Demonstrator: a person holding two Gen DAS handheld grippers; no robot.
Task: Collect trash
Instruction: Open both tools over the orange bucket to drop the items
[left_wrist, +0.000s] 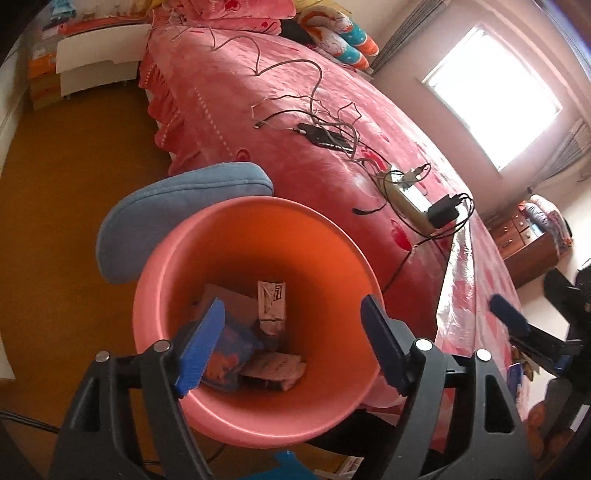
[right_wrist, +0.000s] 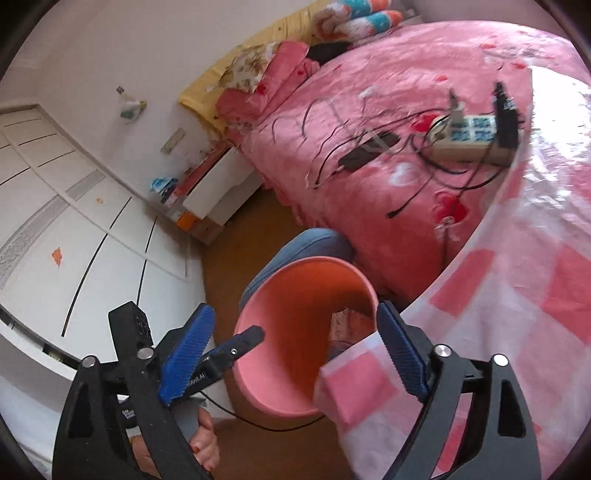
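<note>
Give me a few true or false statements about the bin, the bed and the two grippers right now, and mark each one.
1. The pink bin already has wrappers lying in it. True.
2. The left gripper is clamped on a wrapper. False: its jaws stand open above the bin's mouth with nothing between them.
3. A power strip with plugs in it lies on the pink bed cover. True.
4. The bin stands on top of the bed. False: it sits on the floor beside the bed, next to a blue cushion.
5. The right gripper is shut. False: its jaws are spread wide, empty, near the bin's rim.
</note>
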